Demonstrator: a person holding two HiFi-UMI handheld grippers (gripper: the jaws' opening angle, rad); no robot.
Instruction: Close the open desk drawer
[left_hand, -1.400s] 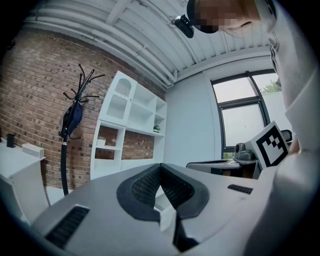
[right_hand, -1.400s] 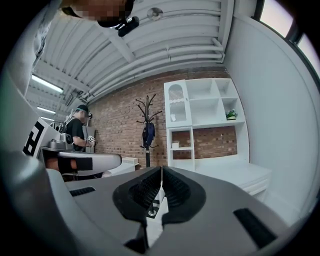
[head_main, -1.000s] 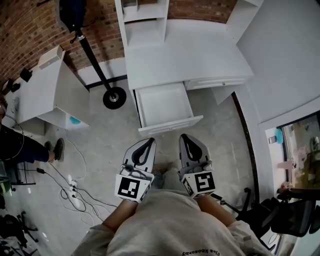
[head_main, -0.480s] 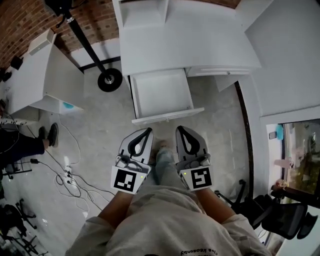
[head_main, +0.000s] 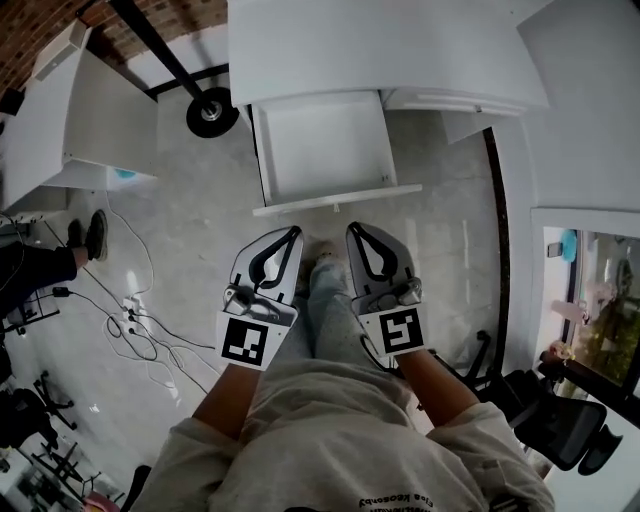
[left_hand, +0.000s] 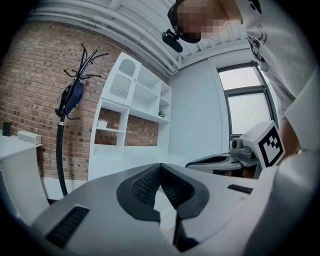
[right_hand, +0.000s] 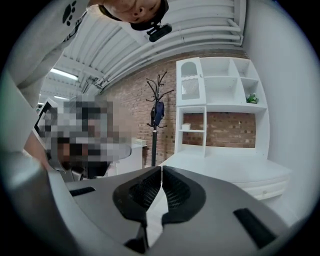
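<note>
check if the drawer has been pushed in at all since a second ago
No. The drawer juts out from the desk about as far as before. The left tongs and right tongs are short of it.

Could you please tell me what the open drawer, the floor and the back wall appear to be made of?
Drawer: probably painted or laminated wood board, matte white, with flat panels and crisp edges. Floor: looks like polished concrete, grey, mottled, faintly glossy. Wall: exposed red-brown brick, with visible mortar joints.
</note>
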